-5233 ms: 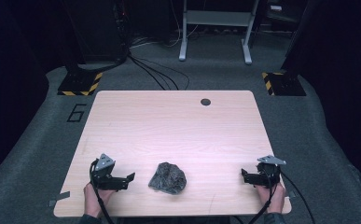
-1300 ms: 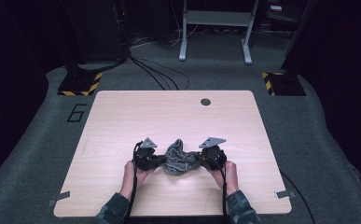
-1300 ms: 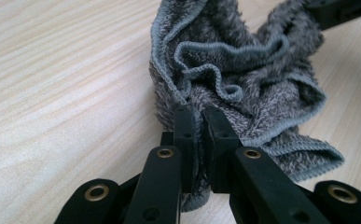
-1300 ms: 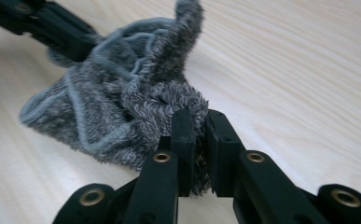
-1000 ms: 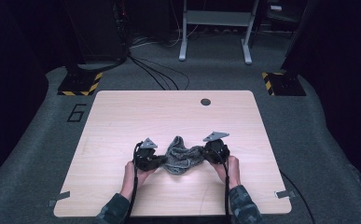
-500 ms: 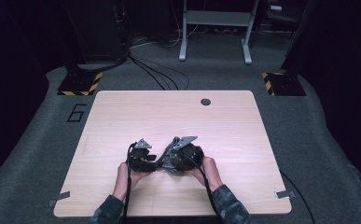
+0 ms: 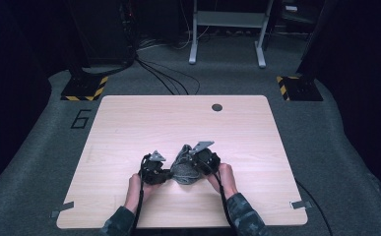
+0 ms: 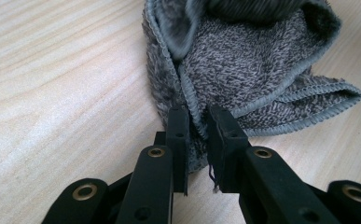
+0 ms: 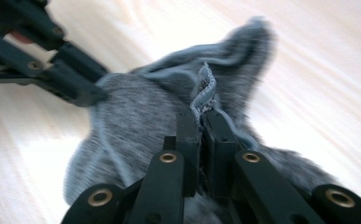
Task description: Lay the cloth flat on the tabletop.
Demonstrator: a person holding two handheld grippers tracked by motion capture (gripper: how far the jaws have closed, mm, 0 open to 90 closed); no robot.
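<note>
Both pinching the grey towel (image 7: 184, 168) near the surface's (image 7: 129, 128) near edge: left gripper (image 8: 197, 122) on a hemmed fold, right gripper (image 9: 201, 122) on a raised corner, jaws narrow.

Black two-jaw left gripper (image 8: 197, 126) and right gripper (image 9: 200, 122): brass rivets behind the jaws, grey three-cornered top plates, trailing cables, camouflage-patterned sleeves (image 7: 241, 215).
</note>
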